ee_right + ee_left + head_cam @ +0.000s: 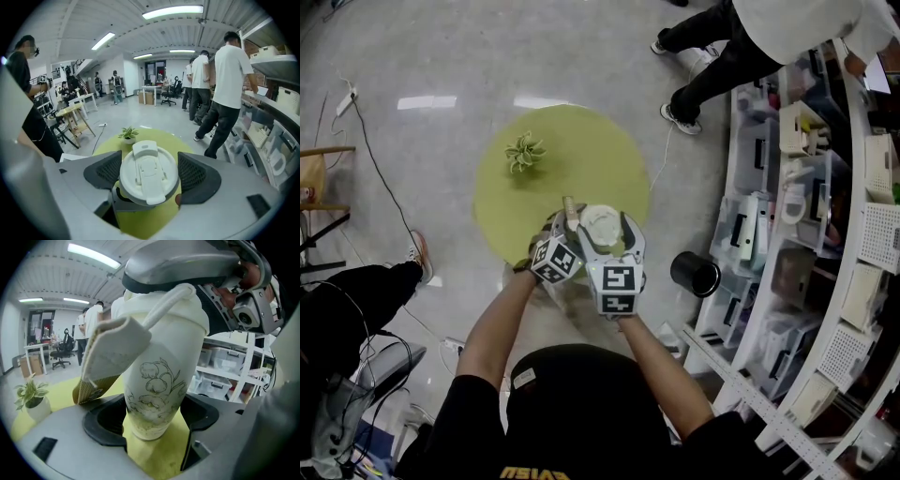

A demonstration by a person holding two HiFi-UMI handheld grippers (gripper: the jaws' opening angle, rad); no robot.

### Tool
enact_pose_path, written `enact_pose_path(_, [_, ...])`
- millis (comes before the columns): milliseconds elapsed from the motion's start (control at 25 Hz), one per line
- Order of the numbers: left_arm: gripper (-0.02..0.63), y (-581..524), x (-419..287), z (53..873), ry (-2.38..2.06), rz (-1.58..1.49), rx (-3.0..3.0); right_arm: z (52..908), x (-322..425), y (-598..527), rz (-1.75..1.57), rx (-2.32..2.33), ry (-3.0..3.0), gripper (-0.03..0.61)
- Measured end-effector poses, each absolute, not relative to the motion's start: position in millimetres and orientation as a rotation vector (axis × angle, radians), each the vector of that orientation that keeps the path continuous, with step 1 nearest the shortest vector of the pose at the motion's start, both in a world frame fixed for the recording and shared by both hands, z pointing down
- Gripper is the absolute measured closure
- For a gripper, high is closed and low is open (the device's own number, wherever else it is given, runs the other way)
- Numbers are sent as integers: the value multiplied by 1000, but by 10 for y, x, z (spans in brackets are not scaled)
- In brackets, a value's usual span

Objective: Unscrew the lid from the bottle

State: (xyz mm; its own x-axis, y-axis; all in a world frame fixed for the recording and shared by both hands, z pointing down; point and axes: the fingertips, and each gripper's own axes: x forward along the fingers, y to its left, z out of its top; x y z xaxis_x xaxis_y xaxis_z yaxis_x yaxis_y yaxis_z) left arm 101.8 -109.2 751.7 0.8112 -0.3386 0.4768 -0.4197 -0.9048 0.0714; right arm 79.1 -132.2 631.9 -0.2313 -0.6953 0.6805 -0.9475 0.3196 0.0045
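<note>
A cream bottle [161,380] with a flower drawing stands on the round green table [609,150]. My left gripper [152,420] is shut on its lower body, a pad pressing on each side. A beige woven strap [110,357] hangs from the bottle's top. The white flip lid [149,176] faces straight up. My right gripper [150,173] comes down over it, with both ribbed pads [193,172] against the lid's rim. In the head view the two grippers meet around the lid [600,223] at the table's near edge, left gripper [560,227] beside right gripper [606,232].
A small potted plant [523,152] sits on the table's far left. A black cylindrical bin [694,274] stands on the floor to the right, beside curved shelves of plastic boxes [806,234]. A person [741,42] stands by the shelves. Cables [370,150] trail across the floor at left.
</note>
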Motion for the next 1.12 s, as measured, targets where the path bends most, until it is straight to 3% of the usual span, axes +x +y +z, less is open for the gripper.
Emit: enact_pose_path(1120, [244,-1091,1005,7565,-579,699,2827,6345,560,-1067,21,117,-2311,207])
